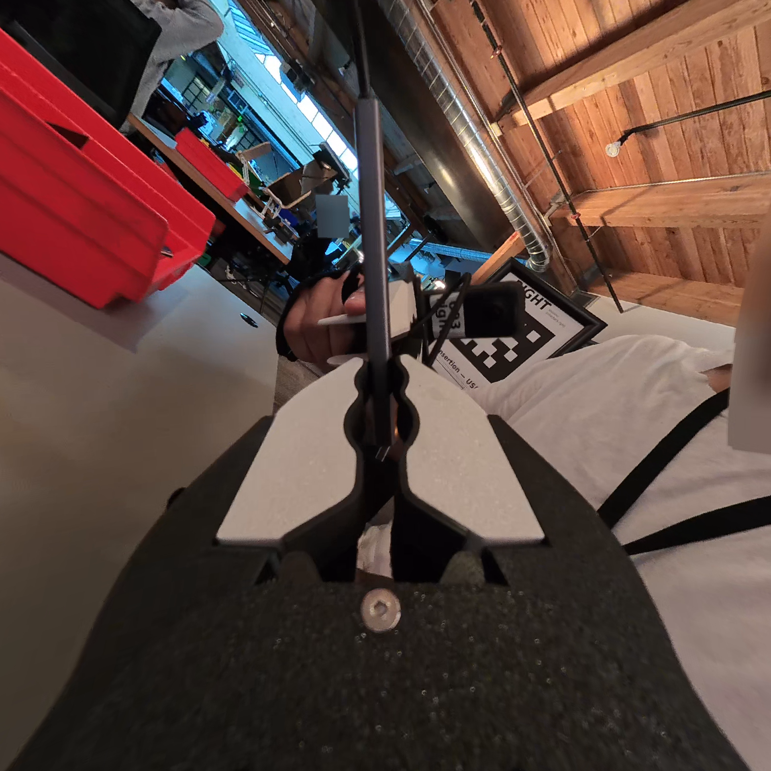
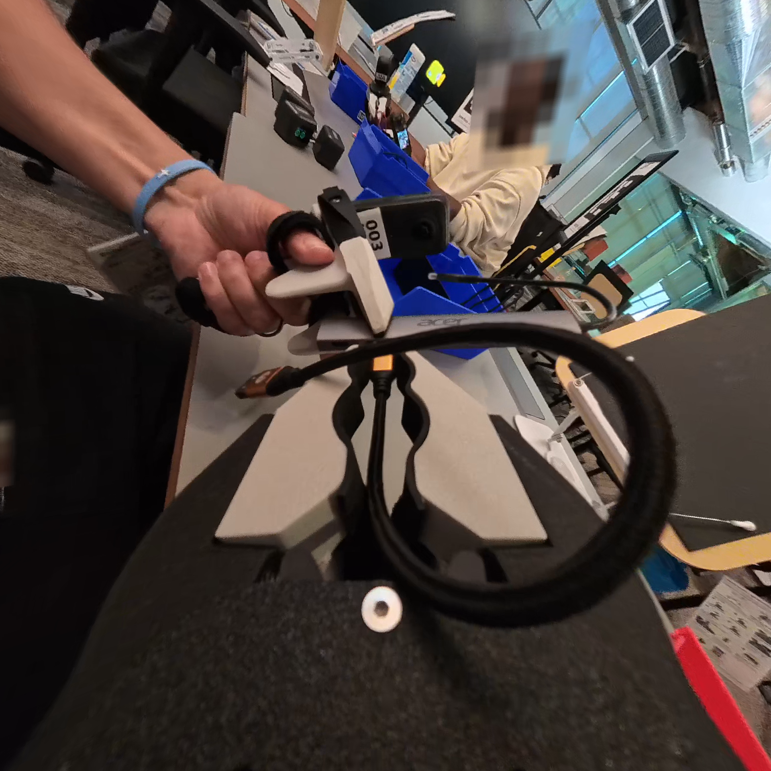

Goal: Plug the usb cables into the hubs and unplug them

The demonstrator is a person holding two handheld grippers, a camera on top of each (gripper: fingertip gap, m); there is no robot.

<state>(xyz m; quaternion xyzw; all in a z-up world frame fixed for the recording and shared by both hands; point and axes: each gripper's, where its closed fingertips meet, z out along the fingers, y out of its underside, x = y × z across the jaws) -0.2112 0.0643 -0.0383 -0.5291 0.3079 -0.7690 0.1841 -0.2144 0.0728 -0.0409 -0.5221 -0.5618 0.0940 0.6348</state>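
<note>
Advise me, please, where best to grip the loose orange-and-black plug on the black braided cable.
Probably its boxy housing: the orange-and-black plug pinched across its flat sides, behind the tip. Come from above, since it points left with the black braided cable trailing right, leaving both sides open to a claw.

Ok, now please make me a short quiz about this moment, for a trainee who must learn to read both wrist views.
1. True or false: the left gripper is shut on the grey hub.
2. The right gripper holds the black cable by its plug. What colour is the plug? A) blue B) orange C) green
3. Fill in: in the right wrist view, the bins on the table behind the hub are ____.

Key: 1 true; 2 B; 3 blue.
</note>
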